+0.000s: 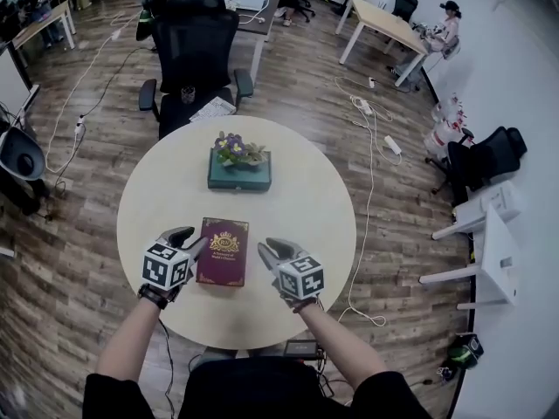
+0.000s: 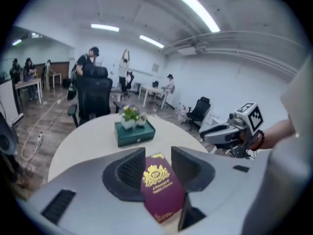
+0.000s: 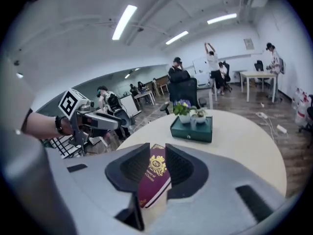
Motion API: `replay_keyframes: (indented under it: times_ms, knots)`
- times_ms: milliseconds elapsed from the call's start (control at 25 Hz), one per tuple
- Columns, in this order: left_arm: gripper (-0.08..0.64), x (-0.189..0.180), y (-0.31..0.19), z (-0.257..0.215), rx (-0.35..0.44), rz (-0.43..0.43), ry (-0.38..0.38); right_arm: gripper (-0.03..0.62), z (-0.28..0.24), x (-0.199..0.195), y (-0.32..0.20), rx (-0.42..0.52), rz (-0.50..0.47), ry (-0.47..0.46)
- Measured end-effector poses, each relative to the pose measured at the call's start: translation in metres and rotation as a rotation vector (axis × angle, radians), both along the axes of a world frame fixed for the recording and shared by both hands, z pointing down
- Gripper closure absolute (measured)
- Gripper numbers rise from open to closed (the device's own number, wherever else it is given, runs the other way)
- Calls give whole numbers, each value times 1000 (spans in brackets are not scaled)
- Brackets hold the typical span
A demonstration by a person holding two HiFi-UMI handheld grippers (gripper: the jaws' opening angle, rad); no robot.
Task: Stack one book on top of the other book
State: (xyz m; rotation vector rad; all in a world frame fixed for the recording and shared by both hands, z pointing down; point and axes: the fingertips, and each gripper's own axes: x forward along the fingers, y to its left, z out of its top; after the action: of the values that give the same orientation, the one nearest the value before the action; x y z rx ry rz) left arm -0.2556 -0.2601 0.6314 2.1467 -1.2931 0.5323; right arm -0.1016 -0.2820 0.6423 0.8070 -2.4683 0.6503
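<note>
Where the jaws stand: the left gripper [image 1: 190, 241] has its pads [image 2: 131, 169] spread with a clear gap and pinches nothing. The right gripper [image 1: 273, 251] has its pads [image 3: 134, 166] set closer together but apart, and it also pinches nothing.
Between the pads: in each gripper view the maroon book [image 1: 223, 251] shows through the gap, lying beyond the pads with its gold crest facing up. Neither pair presses on it.
Left gripper's place: at the maroon book's left edge, tips pointing toward it. The head view does not show whether a tip touches the cover.
Right gripper's place: just beside the maroon book's right edge, angled in toward it.
Marker cubes [image 1: 166, 265]: one on the back of each gripper, on the person's side of the maroon book, with a forearm [image 1: 131, 339] behind each.
Maroon book: flat on the round table [image 1: 306, 208], cover up, between the two grippers.
Teal book [image 1: 238, 173]: beyond the maroon book's far edge and well apart from it, flat on the same table.
Potted plants [image 1: 234, 149]: standing on the teal book, farther from the maroon book than the teal book's near edge.
Black office chair [image 1: 196, 51]: past the teal book as seen from the maroon book, off the table.
White cable [image 1: 374, 173]: on the wooden floor [image 1: 70, 260], right of the maroon book and outside the table's rim.
People: far beyond the maroon book, at desks in the background.
</note>
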Motion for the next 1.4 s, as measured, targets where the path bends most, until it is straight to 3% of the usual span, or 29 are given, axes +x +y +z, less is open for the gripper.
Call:
replay_keyframes:
  times_ms: [280, 440, 560, 680, 1160, 1400]
  knots:
    - [508, 52, 55, -138, 534, -45, 54, 538, -125, 7, 53, 334, -64, -157]
    - [538, 63, 96, -190, 661, -111, 47, 583, -180, 21, 87, 480, -53, -224]
    - [548, 65, 121, -216, 747, -177, 61, 584, -201, 28, 115, 526, -75, -303]
    - [552, 68, 139, -228, 779, -222, 67, 584, -209, 31, 135, 536, -88, -340]
    - [554, 72, 172, -226, 771, -284, 30, 586, -209, 31, 162, 526, -89, -408]
    - [554, 72, 177, -225, 778, -298, 28, 588, -204, 29, 166, 526, -88, -385]
